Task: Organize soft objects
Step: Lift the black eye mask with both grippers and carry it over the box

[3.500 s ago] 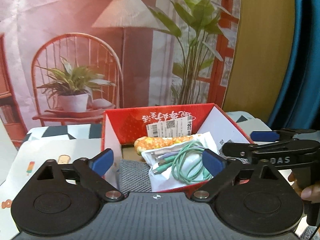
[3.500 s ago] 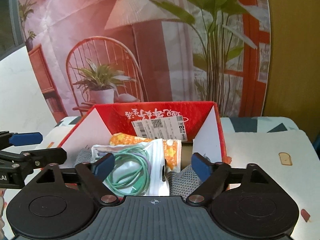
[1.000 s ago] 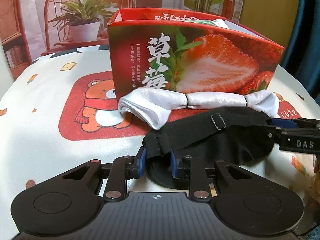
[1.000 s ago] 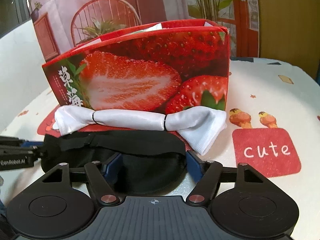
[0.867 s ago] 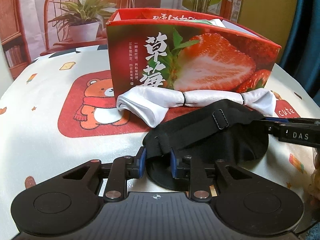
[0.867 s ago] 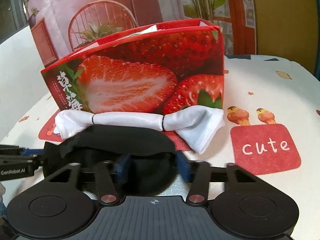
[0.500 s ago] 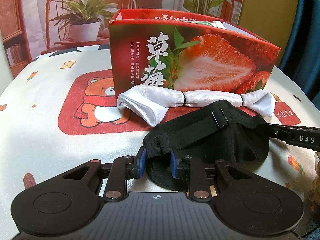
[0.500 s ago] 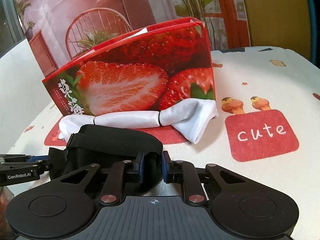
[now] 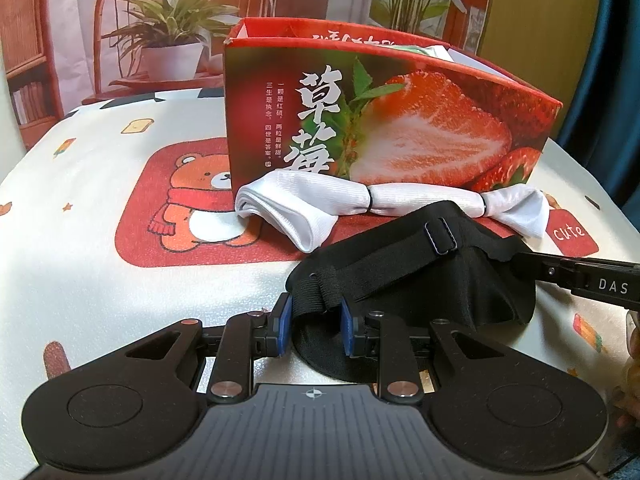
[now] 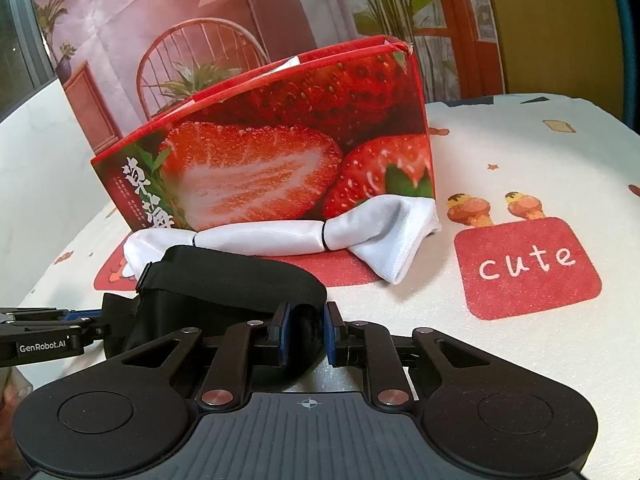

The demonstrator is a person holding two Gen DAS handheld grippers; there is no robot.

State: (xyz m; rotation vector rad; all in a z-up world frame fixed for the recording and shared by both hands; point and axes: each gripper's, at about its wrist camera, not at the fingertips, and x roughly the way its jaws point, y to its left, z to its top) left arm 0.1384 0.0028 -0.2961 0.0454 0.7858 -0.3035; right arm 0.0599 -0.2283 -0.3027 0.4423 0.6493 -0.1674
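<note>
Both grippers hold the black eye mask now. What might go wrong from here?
1. The left gripper and right gripper pinch opposite ends of the eye mask; pulling apart may slip one end free.
2. The white rolled cloth lies against the mask and may get dragged.

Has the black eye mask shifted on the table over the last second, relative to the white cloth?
Yes. The black eye mask's right end has bunched leftward, away from the white cloth's flared end.

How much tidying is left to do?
Done: nothing I can confirm; the strawberry box hides its inside. In hand: both tongs, left and right, pinch the black eye mask. Left: put it away, then the white tied cloth by the box.
</note>
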